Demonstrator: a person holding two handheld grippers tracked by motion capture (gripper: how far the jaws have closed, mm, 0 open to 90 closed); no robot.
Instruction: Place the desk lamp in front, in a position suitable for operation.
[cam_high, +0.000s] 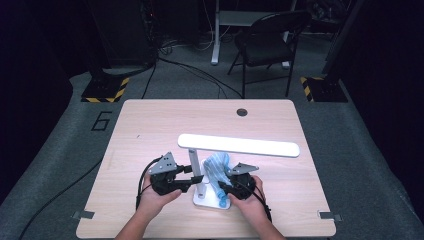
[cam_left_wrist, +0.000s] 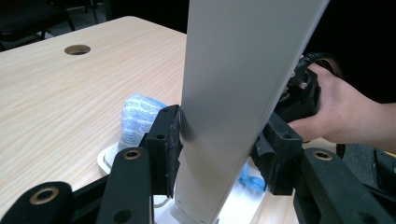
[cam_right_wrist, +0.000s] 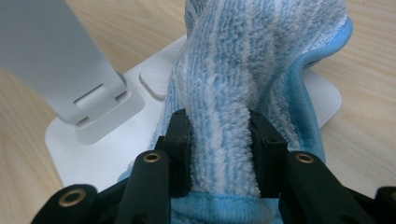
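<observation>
Desk lamp (cam_high: 239, 145) stem clamped by left gripper (cam_high: 187, 181); right gripper (cam_high: 223, 189) pinches blue cloth (cam_high: 217, 169) on base, wiping underway, head untouched

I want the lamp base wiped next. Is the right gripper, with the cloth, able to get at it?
Probably yes. The right gripper is shut on the cloth, which already lies over the base. The left gripper grips the post, off to one side.

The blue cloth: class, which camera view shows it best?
The right gripper view: the blue cloth fills it, pinched between the jaws. The high view shows it small; the left gripper view shows a corner.
</observation>
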